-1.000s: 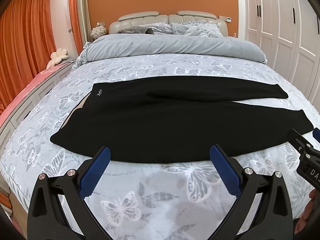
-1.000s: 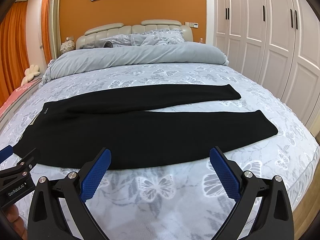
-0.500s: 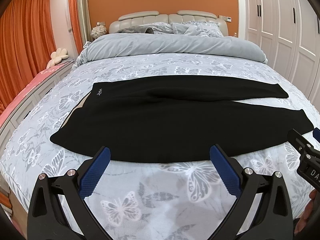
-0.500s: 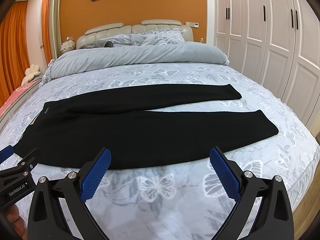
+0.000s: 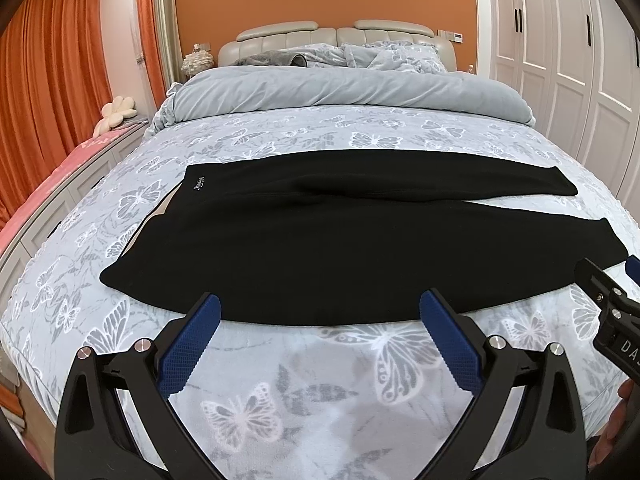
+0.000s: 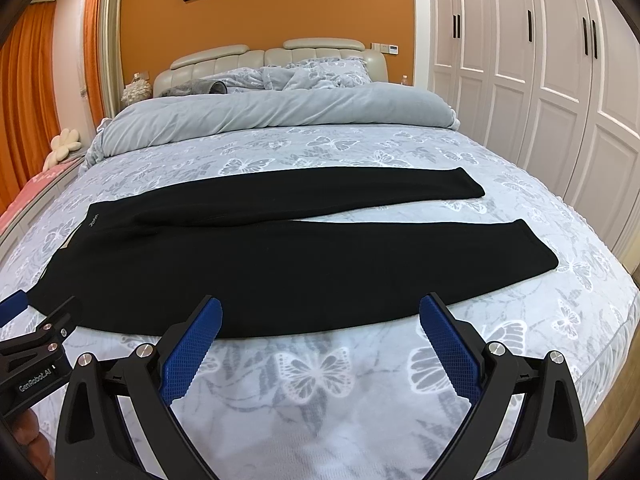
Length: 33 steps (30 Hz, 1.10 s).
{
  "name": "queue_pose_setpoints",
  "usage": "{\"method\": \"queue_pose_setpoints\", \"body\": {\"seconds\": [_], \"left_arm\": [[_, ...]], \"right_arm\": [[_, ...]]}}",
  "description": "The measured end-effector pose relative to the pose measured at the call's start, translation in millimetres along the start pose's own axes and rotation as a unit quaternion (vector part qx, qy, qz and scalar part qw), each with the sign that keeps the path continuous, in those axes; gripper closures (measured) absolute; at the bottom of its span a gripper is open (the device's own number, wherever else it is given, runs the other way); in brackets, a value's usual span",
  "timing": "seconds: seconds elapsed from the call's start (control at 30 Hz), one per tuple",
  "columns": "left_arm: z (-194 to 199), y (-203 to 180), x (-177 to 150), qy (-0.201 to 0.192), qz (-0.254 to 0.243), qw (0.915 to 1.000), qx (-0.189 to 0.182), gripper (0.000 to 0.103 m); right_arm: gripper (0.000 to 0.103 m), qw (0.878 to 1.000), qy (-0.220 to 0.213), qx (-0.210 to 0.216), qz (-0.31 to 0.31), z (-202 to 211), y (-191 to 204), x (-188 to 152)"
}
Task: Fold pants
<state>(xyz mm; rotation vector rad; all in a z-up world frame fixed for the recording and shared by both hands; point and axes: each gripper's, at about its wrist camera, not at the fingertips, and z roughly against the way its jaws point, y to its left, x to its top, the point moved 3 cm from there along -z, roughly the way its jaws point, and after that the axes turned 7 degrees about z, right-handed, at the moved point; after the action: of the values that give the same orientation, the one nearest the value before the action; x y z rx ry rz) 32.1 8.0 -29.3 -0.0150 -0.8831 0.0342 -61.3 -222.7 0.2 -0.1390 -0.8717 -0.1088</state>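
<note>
Left wrist view shows black knit pants (image 5: 320, 248) spread flat across the butterfly-print bedspread (image 5: 320, 392), waistband left, legs right. They look soft, limp and light; I'd pinch the near hem and waistband corner. Left gripper (image 5: 320, 316) and right gripper (image 6: 320, 316) hover wide open, empty. Orange curtains (image 5: 48, 80), white wardrobes (image 6: 540, 80) flank the bed.

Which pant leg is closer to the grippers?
The lower, wider-looking leg, whose hem ends further right toward the bed's side. The other leg lies beyond it, nearer the duvet. Both grippers are open, touching nothing.
</note>
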Motion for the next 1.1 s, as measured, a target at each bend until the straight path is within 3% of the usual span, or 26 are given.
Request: {"method": "queue_pose_setpoints", "body": {"seconds": [0.53, 0.7, 0.8, 0.9, 1.03, 1.1], "left_arm": [[-0.9, 2.2, -3.8, 0.002, 0.000, 1.0000, -0.002, 0.005], [-3.5, 8.7, -5.1, 0.023, 0.006, 0.9992, -0.033, 0.005], [-5.5, 19.5, 11.0, 0.036, 0.013, 0.9970, -0.067, 0.005], [-20.5, 50.4, 51.3, 0.045, 0.031, 0.9941, -0.093, 0.005], [-69.3, 93.1, 113.0, 0.044, 0.054, 0.9958, -0.060, 0.005], [-108.7, 116.5, 141.8, 0.062, 0.069, 0.9951, -0.035, 0.005]], "right_arm": [[0.006, 1.000, 0.001, 0.005, -0.002, 1.4, 5.1, 0.2], [0.006, 0.999, 0.032, 0.027, -0.004, -7.9, 1.6, 0.7], [0.006, 0.998, 0.052, 0.044, 0.012, -18.4, -24.6, 17.8], [0.006, 0.996, 0.074, 0.043, 0.007, -45.5, -76.7, 44.0], [0.006, 0.995, 0.101, -0.015, -0.006, -116.0, -160.2, 80.3], [0.006, 0.993, 0.111, -0.033, -0.007, -155.1, -193.6, 99.0]]}}
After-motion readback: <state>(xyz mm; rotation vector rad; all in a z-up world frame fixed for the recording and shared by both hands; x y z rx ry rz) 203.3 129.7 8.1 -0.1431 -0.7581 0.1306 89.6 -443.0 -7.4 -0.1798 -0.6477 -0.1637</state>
